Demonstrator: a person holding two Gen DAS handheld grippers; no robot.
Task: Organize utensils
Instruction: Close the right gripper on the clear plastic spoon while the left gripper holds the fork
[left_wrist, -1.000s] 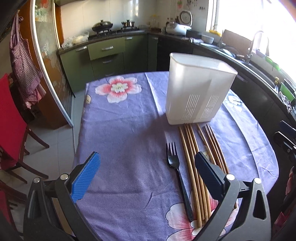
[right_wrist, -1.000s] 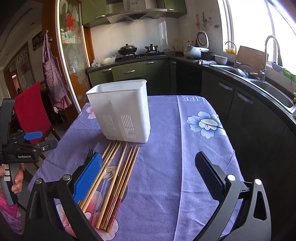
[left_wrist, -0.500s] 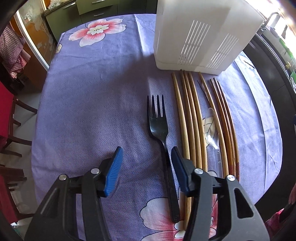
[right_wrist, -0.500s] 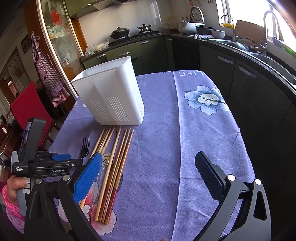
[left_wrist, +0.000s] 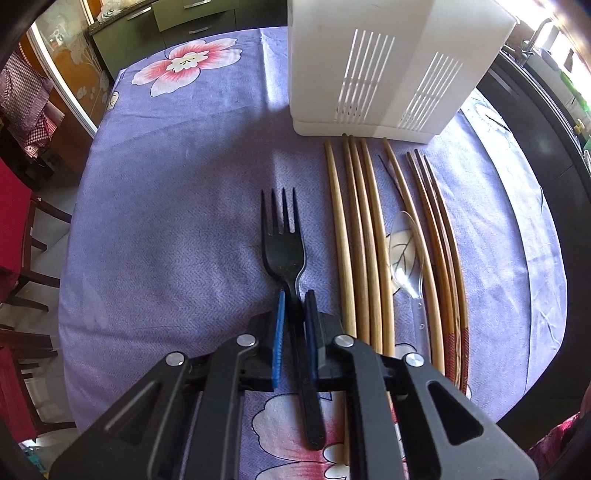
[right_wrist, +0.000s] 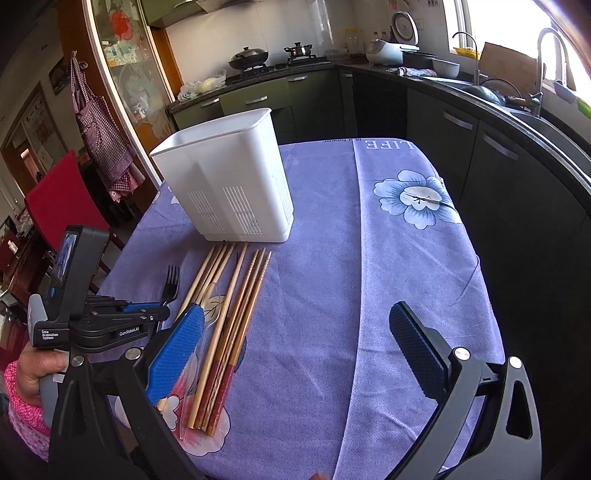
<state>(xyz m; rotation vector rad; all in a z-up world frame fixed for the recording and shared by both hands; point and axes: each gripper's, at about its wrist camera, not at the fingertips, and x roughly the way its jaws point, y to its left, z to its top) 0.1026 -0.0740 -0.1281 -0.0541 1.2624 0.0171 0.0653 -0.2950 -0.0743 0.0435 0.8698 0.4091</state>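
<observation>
Left wrist view: tabletop (left_wrist: 177, 206) covered in purple cloth with a pink flower print at the far left and another flower at the near edge. Room behind: green drawers (left_wrist: 192, 22) far, red chair (left_wrist: 14, 206) at the left, dark counter along the right. Left gripper (left_wrist: 294, 310) is low over the cloth, its fingers (left_wrist: 279, 321) clenched on the neck of the black fork (left_wrist: 282, 243), tines pointing far; the fork handle runs back under the gripper. Right of the fork lie the wooden chopsticks (left_wrist: 360, 236) side by side, then a clear plastic spoon (left_wrist: 406, 254) that is hard to make out against the leaf print, then darker chopsticks (left_wrist: 439, 229). The white utensil holder (left_wrist: 380, 62) stands at the far ends of the chopsticks; its top is cut off by the frame.

Right wrist view: same purple cloth, blue flower (right_wrist: 415, 197) at the right, "LIFE" printed upside down at the far edge, smaller writing beside it unreadable. Kitchen behind: stove with a wok (right_wrist: 248, 57), rice cooker (right_wrist: 391, 48), sink tap (right_wrist: 546, 48), checked apron (right_wrist: 99, 129) hanging at the left. Right gripper (right_wrist: 297, 349) hovers near, fingers (right_wrist: 173, 354) spread wide, grasping nothing. The left gripper shows at the left, labelled "GenRobot.AI" and "Data Acquisition System", held by a hand (right_wrist: 35, 369) in a pink sleeve. The fork's tines poke out beyond it. The holder stands upright, far left; its inside is not visible.
</observation>
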